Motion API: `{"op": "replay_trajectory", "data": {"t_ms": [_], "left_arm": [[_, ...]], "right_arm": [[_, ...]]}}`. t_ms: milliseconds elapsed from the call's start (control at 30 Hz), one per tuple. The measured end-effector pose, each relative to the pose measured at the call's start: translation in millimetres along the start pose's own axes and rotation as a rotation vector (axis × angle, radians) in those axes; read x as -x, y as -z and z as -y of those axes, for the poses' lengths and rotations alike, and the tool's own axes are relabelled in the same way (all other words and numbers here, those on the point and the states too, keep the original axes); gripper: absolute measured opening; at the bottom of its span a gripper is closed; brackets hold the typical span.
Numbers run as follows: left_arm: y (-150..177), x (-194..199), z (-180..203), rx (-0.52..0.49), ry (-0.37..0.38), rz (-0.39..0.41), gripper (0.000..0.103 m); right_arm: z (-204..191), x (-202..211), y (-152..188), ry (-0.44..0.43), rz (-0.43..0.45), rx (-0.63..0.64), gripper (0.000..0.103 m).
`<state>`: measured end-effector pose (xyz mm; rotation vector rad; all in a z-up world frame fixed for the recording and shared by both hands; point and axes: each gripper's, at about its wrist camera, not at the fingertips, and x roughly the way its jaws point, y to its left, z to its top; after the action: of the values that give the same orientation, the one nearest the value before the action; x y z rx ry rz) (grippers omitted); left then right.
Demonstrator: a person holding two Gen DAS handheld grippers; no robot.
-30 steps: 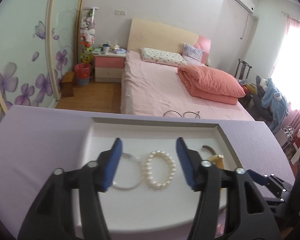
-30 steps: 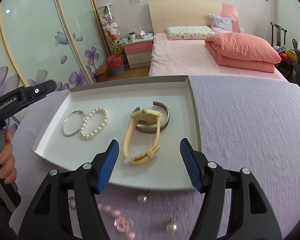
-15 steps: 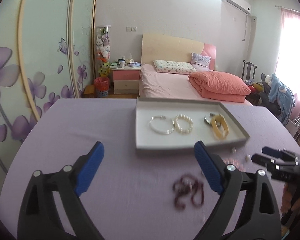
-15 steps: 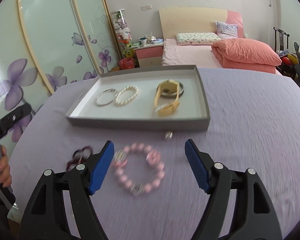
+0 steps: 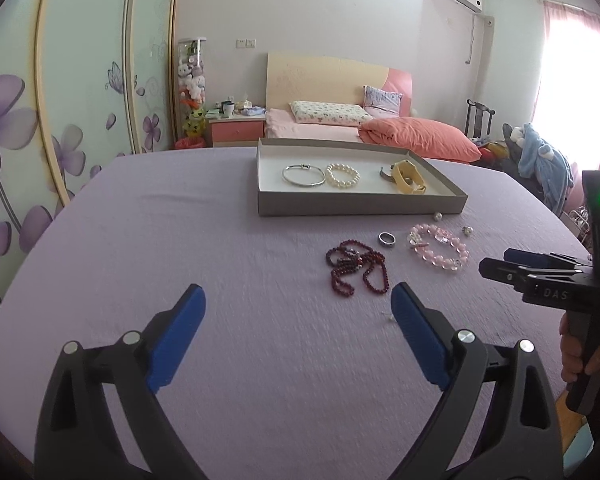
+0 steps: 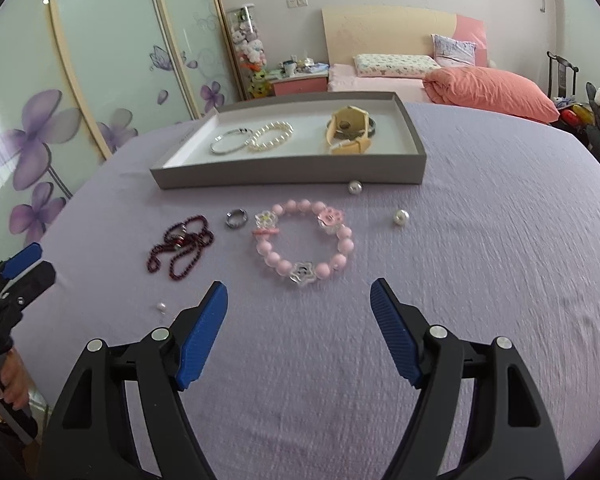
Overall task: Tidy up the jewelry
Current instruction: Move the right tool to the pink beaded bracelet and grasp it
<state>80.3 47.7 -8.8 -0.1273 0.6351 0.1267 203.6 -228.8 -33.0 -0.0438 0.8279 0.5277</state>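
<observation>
Both claws hang above the lavender worktop (image 6: pixel 480 208) with their blue pads spread wide and nothing between them — the left claw (image 5: pixel 298 322) over bare cloth, the right claw (image 6: pixel 299 304) just short of the pink bead bracelet (image 6: pixel 304 240). That bracelet lies flat on the cloth, its clear star charm nearest the right claw's pads. Just to its left sits a small silver ring (image 6: pixel 236 218), and further left the dark red bead strand (image 6: pixel 180 246) lies in a loose tangle. Two loose pearls rest apart on the cloth: one pearl (image 6: pixel 355 187) right beside the tray's front wall, the other pearl (image 6: pixel 401 217) off to the right of the bracelet. A tiny pearl stud (image 6: pixel 162 306) sits near the right claw's left pad. Behind all this stands the grey tray (image 6: pixel 292 170) with a white floor — inside it, a silver bangle (image 6: pixel 231 141) touching a white pearl bracelet (image 6: pixel 271 136) on the left side, and on the right a yellow watch (image 6: pixel 348 130) lying over a dark metal cuff (image 6: pixel 372 126). Beyond the worktop, a pink bed (image 5: pixel 340 130) fills the back of the room.
</observation>
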Motion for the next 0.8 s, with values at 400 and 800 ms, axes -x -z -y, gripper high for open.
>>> {"op": "replay_trajectory", "data": {"t_ms": [400, 800], "left_arm": [[5, -1, 2, 0.002, 0.003, -0.014, 0.094], [10, -7, 18, -0.029, 0.038, -0.041, 0.094]], "right_arm": [[7, -27, -15, 0.092, -0.005, -0.001, 0.063], [10, -75, -40, 0.157, -0.100, 0.033, 0.048]]}}
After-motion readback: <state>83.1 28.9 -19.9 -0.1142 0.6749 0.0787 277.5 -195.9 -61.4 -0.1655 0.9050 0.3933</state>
